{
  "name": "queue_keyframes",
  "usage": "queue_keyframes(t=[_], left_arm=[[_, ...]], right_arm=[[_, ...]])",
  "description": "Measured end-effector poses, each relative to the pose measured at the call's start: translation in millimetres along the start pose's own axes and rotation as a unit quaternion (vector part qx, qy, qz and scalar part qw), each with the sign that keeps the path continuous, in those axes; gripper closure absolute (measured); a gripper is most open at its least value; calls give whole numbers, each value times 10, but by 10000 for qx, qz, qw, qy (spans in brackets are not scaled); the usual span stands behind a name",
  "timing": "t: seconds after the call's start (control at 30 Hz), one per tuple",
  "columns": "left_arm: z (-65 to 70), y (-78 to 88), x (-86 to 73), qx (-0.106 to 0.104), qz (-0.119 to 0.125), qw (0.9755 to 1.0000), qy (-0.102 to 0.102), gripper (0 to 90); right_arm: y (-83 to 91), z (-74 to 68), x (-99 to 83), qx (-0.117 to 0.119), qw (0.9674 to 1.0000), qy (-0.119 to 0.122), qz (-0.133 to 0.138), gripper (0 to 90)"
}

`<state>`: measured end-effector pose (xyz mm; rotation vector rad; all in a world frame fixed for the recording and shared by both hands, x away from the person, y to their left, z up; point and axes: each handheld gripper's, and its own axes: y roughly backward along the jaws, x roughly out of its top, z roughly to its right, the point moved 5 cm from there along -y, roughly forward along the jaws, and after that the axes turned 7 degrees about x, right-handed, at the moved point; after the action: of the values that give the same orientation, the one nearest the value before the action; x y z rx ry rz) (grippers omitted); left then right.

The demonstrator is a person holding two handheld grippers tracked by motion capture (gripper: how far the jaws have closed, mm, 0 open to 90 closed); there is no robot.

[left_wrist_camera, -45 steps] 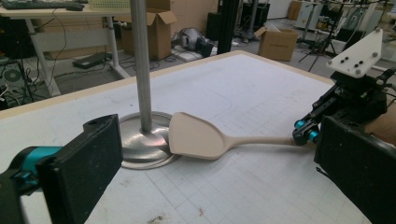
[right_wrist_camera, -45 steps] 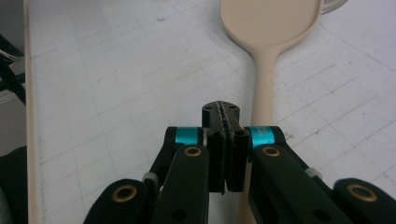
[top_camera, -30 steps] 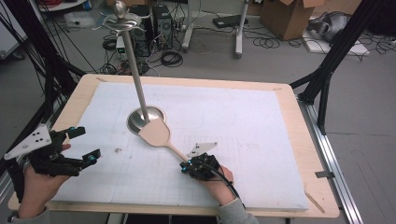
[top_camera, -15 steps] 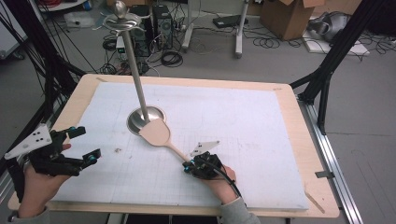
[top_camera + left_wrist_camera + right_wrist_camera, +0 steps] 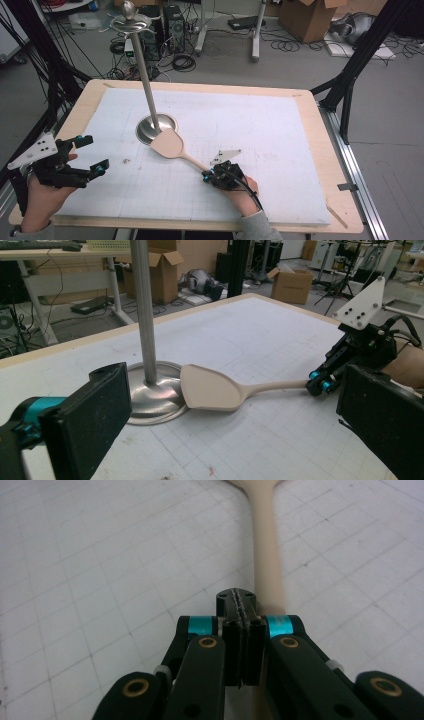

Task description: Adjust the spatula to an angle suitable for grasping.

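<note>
On the table (image 5: 310, 130), little has changed: right gripper (image 5: 206, 176) stays pressed shut beside the spatula (image 5: 170, 145) handle, left gripper (image 5: 87, 156) spread apart, waiting.

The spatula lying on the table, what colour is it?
The spatula is a pale beige all over, blade and handle alike. The left gripper view shows it best.

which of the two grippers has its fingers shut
The right gripper, by the wooden spatula handle: its fingers are pressed together. The left gripper, at the table's left edge, has its fingers spread wide with nothing between them.
</note>
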<state>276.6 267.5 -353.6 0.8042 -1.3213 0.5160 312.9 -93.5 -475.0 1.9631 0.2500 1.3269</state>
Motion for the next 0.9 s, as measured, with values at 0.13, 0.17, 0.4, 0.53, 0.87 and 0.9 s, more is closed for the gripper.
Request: queue_keyframes(t=[0.13, 0.17, 0.4, 0.53, 0.87, 0.9], left_arm=[[3, -3, 5, -10, 10, 10000, -4, 17], [2, -3, 5, -14, 13, 10000, -7, 17], [3, -10, 3, -9, 2, 10000, 5, 17], [4, -12, 2, -11, -4, 10000, 6, 17], [9, -27, -8, -22, -29, 10000, 0, 17], [11, -28, -8, -19, -32, 10000, 4, 17]], right_arm=[[45, 50, -25, -68, 10000, -43, -3, 900], [76, 86, -41, -95, 9999, -58, -12, 900], [169, 194, -93, -237, 9996, -140, -32, 900], [215, 247, -120, -329, 9993, -194, -41, 900], [420, 502, -253, -795, 9957, -479, 58, 900], [441, 530, -271, -856, 9949, -520, 75, 900]])
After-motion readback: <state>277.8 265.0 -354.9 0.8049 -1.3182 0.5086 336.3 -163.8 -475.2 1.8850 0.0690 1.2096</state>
